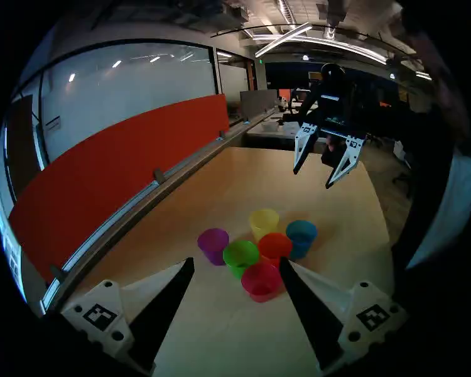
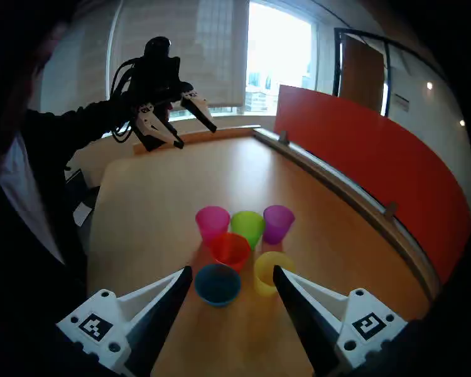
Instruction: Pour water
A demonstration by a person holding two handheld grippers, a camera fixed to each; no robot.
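Observation:
Several coloured plastic cups stand clustered on the wooden table (image 1: 235, 182): purple (image 1: 213, 244), green (image 1: 240, 256), pink (image 1: 260, 281), orange-red (image 1: 274, 246), yellow (image 1: 264, 222) and blue (image 1: 301, 235). My left gripper (image 1: 235, 264) hovers open just short of the pink cup and holds nothing. Beyond the cluster, my right gripper (image 1: 313, 178) hangs open in the air. In the right gripper view the blue cup (image 2: 217, 284) and yellow cup (image 2: 272, 271) lie nearest my open right gripper (image 2: 231, 271). The left gripper (image 2: 196, 137) is raised, far off. Whether any cup holds water I cannot tell.
A red partition (image 1: 110, 163) with a metal rail runs along one long side of the table, also seen as the red partition (image 2: 373, 151). A person's dark sleeve (image 2: 66, 125) reaches to the far gripper. Bare tabletop (image 2: 147, 188) surrounds the cups.

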